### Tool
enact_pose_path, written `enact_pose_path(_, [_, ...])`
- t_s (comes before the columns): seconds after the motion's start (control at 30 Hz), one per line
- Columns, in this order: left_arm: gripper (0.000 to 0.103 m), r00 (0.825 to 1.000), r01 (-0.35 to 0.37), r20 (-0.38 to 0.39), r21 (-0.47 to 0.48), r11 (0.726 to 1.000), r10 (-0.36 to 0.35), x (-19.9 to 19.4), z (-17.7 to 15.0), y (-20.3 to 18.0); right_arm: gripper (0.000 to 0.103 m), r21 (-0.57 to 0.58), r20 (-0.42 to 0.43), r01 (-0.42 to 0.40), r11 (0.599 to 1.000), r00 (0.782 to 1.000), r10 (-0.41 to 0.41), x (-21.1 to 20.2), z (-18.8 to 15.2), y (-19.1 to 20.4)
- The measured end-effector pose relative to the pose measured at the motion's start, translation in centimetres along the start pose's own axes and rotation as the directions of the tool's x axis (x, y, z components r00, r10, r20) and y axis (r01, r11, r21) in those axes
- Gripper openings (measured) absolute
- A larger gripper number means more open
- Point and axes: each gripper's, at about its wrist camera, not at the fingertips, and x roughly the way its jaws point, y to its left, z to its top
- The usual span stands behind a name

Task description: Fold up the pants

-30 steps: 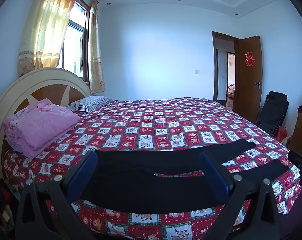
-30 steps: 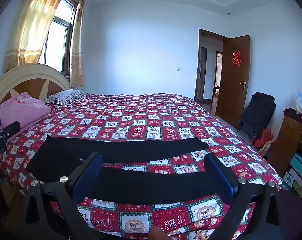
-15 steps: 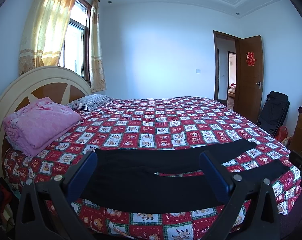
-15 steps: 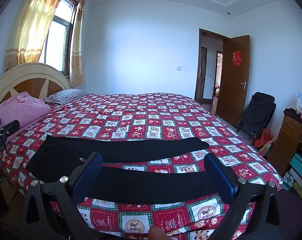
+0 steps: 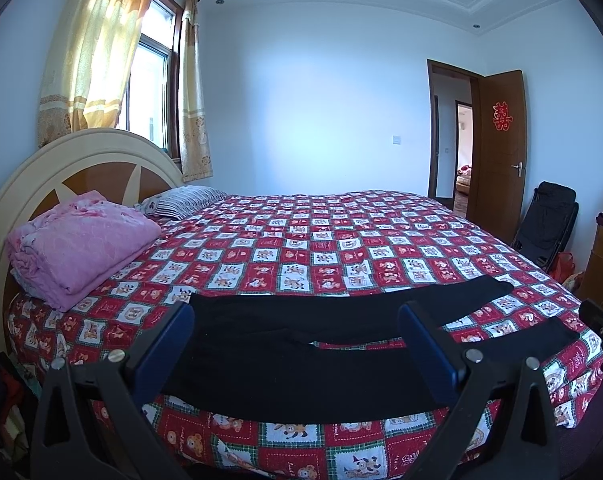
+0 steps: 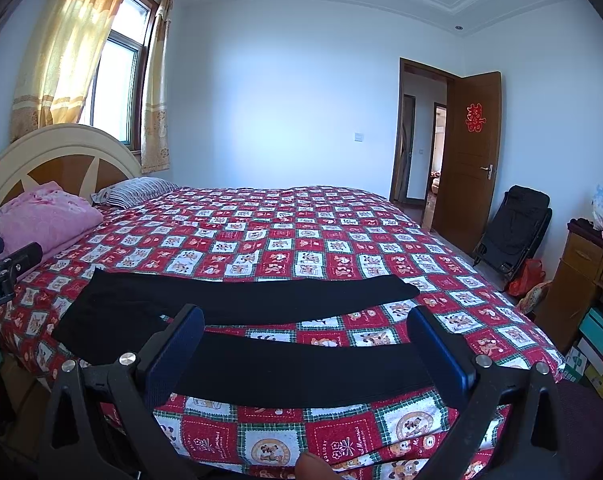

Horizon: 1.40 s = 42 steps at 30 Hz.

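While both tools hang in the air just off the near edge of the bed (image 5: 381, 240), the black pants (image 5: 301, 360) are lying flat on the checkered red quilt, close to that near edge. Their long axis runs left to right across the view, basically parallel to the bed's edge: the waist end sits on the left, toward the headboard (image 5: 81, 160), and the two legs stretch off to the right, toward the side of the room with the door (image 5: 501, 152). The legs are splayed a bit, so you get a thin wedge of quilt showing between them, widening toward the cuffs. The far leg ends a little short of the near leg's cuff in the left wrist view. The left tool (image 5: 297, 352) has its blue-padded fingers spread wide with nothing between them, lined up over the waist and upper-leg part of the pants but not touching the fabric as far as I can see. The right tool (image 6: 305, 348) is the same deal, wide apart and holding nothing, hovering in front of the near leg (image 6: 301, 368) further along toward the cuffs. Each tool peeks into the other's view at the edge of frame. Elsewhere on the bed, a folded pink blanket (image 5: 81, 240) sits up by the headboard, well apart from the pants, with a striped pillow (image 5: 181, 200) just behind it. A folded black chair (image 6: 513, 228) leans against the wall past the door.
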Motion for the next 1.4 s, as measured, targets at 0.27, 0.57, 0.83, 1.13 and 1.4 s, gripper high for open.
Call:
enact_pose_path(0.27, [0.103, 1.000, -0.001, 0.000, 0.000, 1.000, 0.001, -0.01, -0.01, -0.03, 0.102, 0.000, 0.000, 0.001, 1.000, 1.000, -0.001, 0.00, -0.01, 0.01])
enact_pose_path(0.57, [0.103, 1.000, 0.000, 0.000, -0.001, 1.000, 0.000, 0.00, -0.02, -0.02, 0.102, -0.004, 0.000, -0.001, 1.000, 1.000, 0.001, -0.09, 0.00, 0.15])
enact_pose_path(0.83, [0.103, 1.000, 0.000, -0.001, 0.000, 1.000, 0.000, 0.02, -0.07, -0.05, 0.102, -0.004, 0.001, -0.001, 1.000, 1.000, 0.001, -0.09, 0.01, 0.19])
enact_pose_path(1.13, [0.103, 1.000, 0.001, -0.003, 0.001, 1.000, -0.001, 0.01, -0.24, -0.11, 0.102, -0.005, 0.001, 0.000, 1.000, 1.000, 0.000, -0.09, -0.02, 0.24])
enact_pose_path(1.4, [0.103, 1.000, 0.001, -0.007, 0.001, 1.000, -0.001, 0.07, -0.56, -0.19, 0.102, -0.008, -0.003, -0.003, 1.000, 1.000, 0.003, -0.06, -0.24, 0.54])
